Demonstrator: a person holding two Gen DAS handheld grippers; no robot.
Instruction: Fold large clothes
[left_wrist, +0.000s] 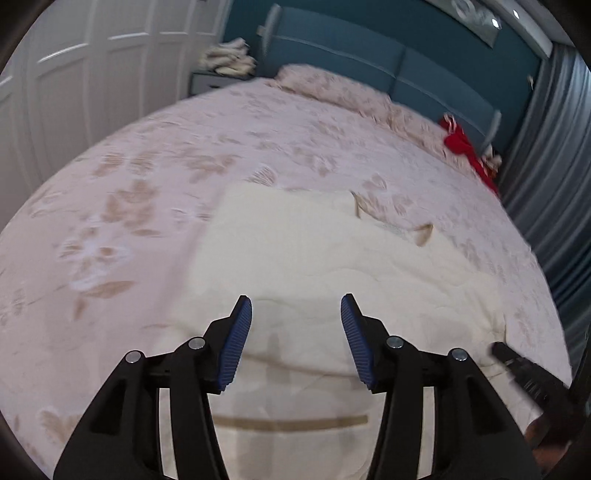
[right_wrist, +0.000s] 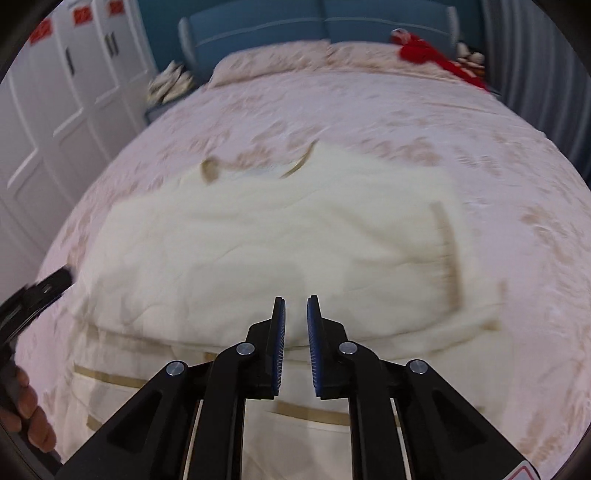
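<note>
Currently, left gripper (left_wrist: 296, 312) jaws stand released, right gripper (right_wrist: 296, 314) jaws slightly parted, both empty above the cream garment (right_wrist: 258, 236) on the bed (left_wrist: 110, 192).

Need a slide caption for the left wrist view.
Left gripper, fingers apart and empty, above a cream garment spread on the floral bedspread; right gripper at the garment's right edge.

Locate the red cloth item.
The red cloth item lies at the bed's head, far right in both views, against the blue headboard beside the grey curtain.
</note>
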